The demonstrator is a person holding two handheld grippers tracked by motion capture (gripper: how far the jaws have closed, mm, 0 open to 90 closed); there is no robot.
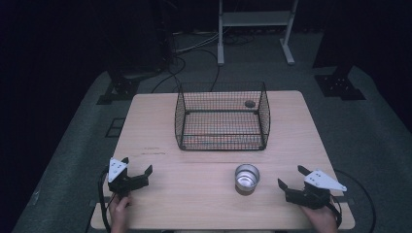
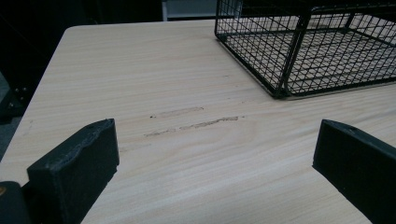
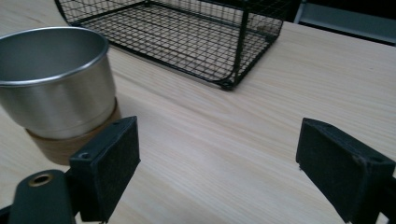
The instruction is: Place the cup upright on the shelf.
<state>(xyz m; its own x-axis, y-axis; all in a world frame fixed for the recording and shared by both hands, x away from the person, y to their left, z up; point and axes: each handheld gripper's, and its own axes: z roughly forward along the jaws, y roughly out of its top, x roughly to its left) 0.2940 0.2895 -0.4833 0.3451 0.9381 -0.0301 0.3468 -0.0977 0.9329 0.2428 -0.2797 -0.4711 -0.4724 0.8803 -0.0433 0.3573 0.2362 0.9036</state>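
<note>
A black wire basket [image 1: 180, 116] stands at the middle back of the wooden table [image 1: 194, 199]. A shiny metal cup [image 1: 247, 177] with a wooden base sits near the front, right of centre. My left gripper [image 1: 137, 164] rests open at the front left, with bare wood between its jaws and the basket's corner [image 2: 292, 60] ahead to the right. My right gripper [image 1: 291, 176] is open at the front right. In the right gripper view, the cup [image 3: 56, 88] stands just beyond the left jaw, outside the gap [image 3: 217, 163]. Both grippers hold nothing.
A small dark round thing [image 1: 249, 103] shows through the mesh at the basket's far right corner. Faint scuff marks [image 2: 196, 123] streak the wood ahead of the left gripper [image 2: 215, 163]. A white frame [image 1: 255, 29] and cables lie on the floor beyond the table.
</note>
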